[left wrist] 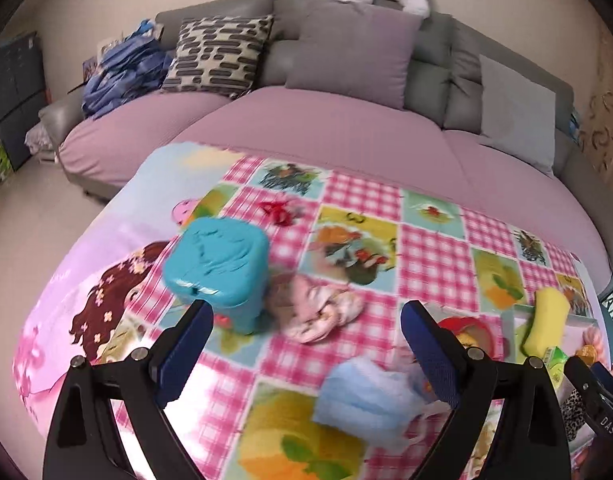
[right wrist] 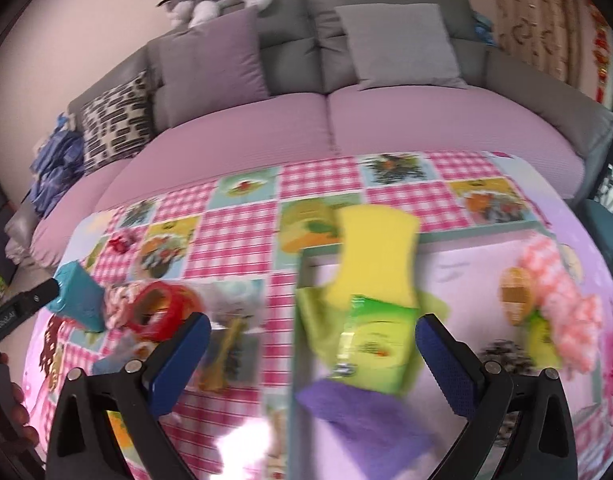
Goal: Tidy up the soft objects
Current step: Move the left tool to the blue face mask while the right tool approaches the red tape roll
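Both your grippers are spread wide and hold nothing. Your left gripper hangs above the pink checked picnic cloth, with the crumpled pale-blue face mask near and right between its fingers and the pink-and-cream fabric scrunchie just beyond. The rounded teal plastic box stands touching the scrunchie on its left; closing carelessly could knock it over. Your right gripper faces a crowded pile: yellow sponge, green packet, purple cloth. You risk pinching two at once, and the blur suggests you're moving too fast.
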A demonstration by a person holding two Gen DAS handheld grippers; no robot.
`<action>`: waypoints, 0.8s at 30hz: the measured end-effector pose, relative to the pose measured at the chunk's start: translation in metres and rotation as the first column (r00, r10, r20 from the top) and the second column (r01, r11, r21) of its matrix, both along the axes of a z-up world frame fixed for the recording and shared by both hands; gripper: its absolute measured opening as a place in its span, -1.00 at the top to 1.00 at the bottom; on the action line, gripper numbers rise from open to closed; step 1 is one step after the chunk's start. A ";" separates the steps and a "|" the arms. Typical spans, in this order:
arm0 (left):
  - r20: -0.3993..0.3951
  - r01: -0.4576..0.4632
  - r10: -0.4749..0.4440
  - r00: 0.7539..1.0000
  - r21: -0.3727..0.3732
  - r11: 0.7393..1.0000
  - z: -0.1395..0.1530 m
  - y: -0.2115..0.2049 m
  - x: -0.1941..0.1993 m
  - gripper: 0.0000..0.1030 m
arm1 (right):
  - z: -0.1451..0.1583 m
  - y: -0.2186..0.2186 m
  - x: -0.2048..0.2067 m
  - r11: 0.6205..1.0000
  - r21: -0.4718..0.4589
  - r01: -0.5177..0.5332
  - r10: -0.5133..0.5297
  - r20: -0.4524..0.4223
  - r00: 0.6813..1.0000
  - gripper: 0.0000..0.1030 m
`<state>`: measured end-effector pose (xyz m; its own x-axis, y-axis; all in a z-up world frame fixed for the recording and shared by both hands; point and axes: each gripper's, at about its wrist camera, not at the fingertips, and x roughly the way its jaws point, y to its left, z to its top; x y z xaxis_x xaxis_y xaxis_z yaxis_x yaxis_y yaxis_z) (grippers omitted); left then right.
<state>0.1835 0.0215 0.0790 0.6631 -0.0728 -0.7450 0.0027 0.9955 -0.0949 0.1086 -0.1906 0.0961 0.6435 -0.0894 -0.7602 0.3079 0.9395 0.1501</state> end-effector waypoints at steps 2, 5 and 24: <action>-0.017 -0.006 0.006 1.000 -0.002 1.000 -0.006 0.008 -0.001 -0.85 | -0.002 0.014 0.007 0.999 -0.003 -0.039 0.039 -0.004 0.999 -1.00; -0.050 -0.002 0.002 0.999 -0.002 1.000 -0.018 0.016 -0.003 -0.85 | -0.005 0.031 0.014 0.997 -0.001 -0.077 0.077 -0.012 0.997 -1.00; -0.217 0.199 -0.190 0.958 0.020 0.980 -0.080 0.002 -0.034 -0.85 | -0.029 0.054 0.007 0.994 -0.011 -0.110 0.108 -0.115 0.987 -1.00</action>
<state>0.1496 0.0234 -0.0006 0.4652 -0.1506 -0.8723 0.1805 0.9809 -0.0731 0.1156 -0.1367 0.0673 0.5591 -0.0375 -0.8283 0.2179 0.9705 0.1032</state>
